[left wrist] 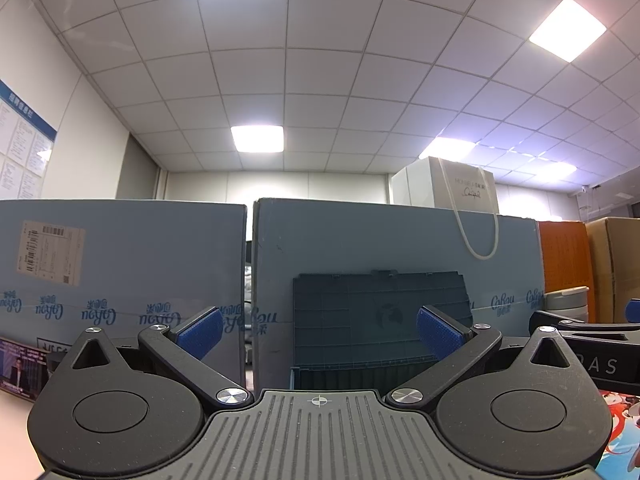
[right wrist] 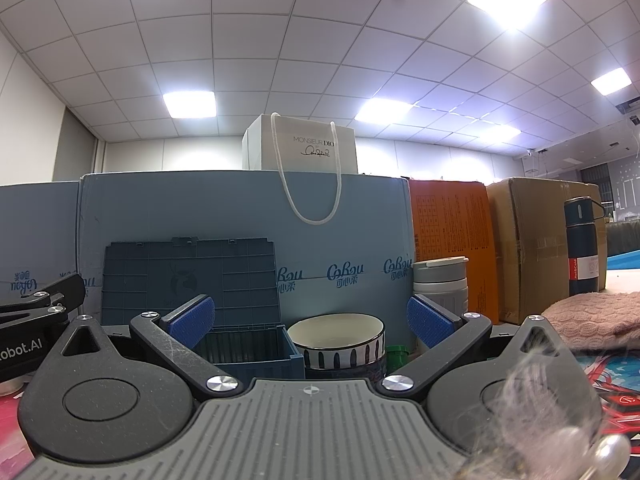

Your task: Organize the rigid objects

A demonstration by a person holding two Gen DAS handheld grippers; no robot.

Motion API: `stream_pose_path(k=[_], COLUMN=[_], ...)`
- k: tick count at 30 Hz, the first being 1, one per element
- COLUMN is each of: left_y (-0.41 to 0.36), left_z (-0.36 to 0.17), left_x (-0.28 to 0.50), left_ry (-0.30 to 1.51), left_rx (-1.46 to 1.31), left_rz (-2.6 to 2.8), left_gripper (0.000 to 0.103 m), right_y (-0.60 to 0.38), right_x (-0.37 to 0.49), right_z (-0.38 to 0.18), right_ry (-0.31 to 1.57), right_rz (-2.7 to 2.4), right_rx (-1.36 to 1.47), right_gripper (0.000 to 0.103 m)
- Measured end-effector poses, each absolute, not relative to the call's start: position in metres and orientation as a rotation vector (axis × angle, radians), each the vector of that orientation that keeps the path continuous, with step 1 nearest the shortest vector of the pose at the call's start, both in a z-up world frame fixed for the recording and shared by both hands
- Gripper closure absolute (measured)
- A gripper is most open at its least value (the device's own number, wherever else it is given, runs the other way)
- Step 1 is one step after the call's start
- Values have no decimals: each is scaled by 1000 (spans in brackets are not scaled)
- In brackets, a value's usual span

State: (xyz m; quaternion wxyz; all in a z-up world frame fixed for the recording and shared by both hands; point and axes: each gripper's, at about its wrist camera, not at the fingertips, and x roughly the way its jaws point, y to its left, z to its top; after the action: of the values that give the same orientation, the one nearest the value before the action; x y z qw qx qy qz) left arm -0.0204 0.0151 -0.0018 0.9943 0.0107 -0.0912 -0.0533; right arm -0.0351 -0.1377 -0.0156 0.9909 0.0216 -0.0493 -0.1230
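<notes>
A dark blue plastic crate (right wrist: 248, 350) with its lid (right wrist: 188, 280) raised stands straight ahead of my right gripper (right wrist: 310, 318), which is open and empty. A striped white bowl (right wrist: 336, 338) sits just right of the crate, stacked on a darker bowl, with a small green object (right wrist: 396, 354) beside it. Behind them stands a grey collapsible cup (right wrist: 440, 288). A dark blue thermos (right wrist: 582, 246) is at the far right. In the left wrist view the crate lid (left wrist: 380, 316) fills the gap of my open left gripper (left wrist: 318, 334), and the cup (left wrist: 568, 304) shows at right.
Large blue cartons (right wrist: 340, 232) wall off the back, with a white paper bag (right wrist: 304, 148) on top. An orange box (right wrist: 452, 240) and a brown carton (right wrist: 540, 240) stand to the right. A pink knitted cloth (right wrist: 592, 318) lies at right. The other gripper (left wrist: 592, 344) sits beside mine.
</notes>
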Motion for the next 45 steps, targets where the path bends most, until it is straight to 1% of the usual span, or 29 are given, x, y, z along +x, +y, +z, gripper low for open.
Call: stream_pose_path(k=[45], left_y=[13], left_z=[-1], left_x=[-19], left_ry=[-171], left_rx=[30], left_rz=[-99], left_gripper=[0], right_y=[-138], right_x=[-35], right_z=[-16], right_ry=[-97], right_rz=[-247], right_rx=[46], right_gripper=[0])
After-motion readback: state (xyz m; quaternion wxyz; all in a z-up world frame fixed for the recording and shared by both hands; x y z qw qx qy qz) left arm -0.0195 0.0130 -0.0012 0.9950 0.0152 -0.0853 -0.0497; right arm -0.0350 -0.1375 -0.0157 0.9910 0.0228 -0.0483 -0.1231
